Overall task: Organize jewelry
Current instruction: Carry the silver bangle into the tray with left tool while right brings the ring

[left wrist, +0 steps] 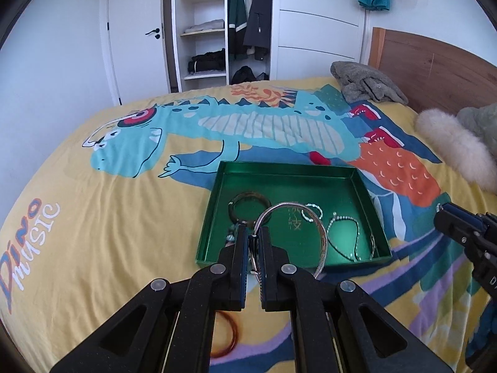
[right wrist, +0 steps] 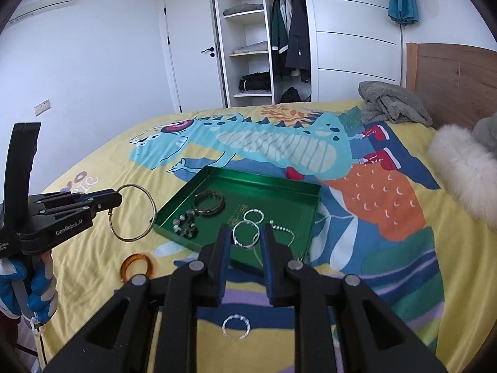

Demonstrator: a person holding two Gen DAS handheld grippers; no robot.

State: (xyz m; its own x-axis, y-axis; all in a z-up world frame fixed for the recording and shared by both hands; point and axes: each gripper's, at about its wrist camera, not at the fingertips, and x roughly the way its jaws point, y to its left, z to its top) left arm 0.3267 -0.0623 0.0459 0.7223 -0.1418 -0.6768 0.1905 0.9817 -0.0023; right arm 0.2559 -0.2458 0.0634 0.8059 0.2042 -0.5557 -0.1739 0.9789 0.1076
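Observation:
A green tray (left wrist: 214,192) (right wrist: 183,195) lies on the bed with several bracelets and chains in it. My left gripper (left wrist: 254,233) (right wrist: 116,200) is shut on a large silver bangle (left wrist: 323,233) (right wrist: 152,208) and holds it above the bed just before the tray's near left edge. My right gripper (right wrist: 245,233) (left wrist: 439,214) is shut on a small silver ring bracelet (right wrist: 239,237) and holds it over the tray's near edge. An amber bangle (right wrist: 136,265) (left wrist: 231,335) and a twisted silver bracelet (right wrist: 236,326) lie on the bedspread near me.
The bedspread (left wrist: 93,217) is yellow with a blue dinosaur print. A grey blanket (left wrist: 366,84) and a white fluffy pillow (left wrist: 456,146) lie by the wooden headboard (left wrist: 435,62). An open wardrobe (left wrist: 223,25) and a door stand behind the bed.

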